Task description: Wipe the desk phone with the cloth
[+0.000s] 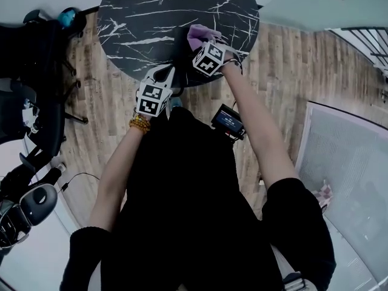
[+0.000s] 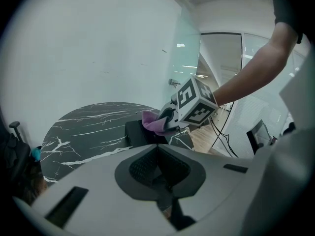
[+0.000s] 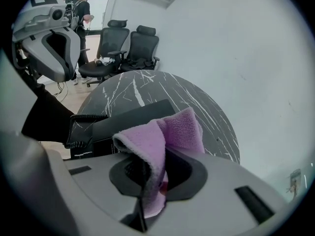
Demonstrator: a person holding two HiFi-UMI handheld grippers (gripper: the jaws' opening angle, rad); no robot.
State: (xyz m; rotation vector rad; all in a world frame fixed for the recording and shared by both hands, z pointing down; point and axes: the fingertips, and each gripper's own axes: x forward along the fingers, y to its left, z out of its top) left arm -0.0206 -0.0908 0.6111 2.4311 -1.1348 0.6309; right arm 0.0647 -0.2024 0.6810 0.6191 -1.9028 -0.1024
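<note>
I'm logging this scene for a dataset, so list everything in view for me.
table: one, round, black with white veins, in front of the person
desk phone: one, black, on the table near the person's edge
cloth: one, purple, held by the right gripper at the phone
office chairs: two, black, beyond the table
floor: one, wooden planks, under the table
bracelet: one, yellow beads, on the left wrist
left gripper: one, pale grey, fingers shut and empty, near the phone
right gripper: one, pale grey, fingers shut on the cloth
</note>
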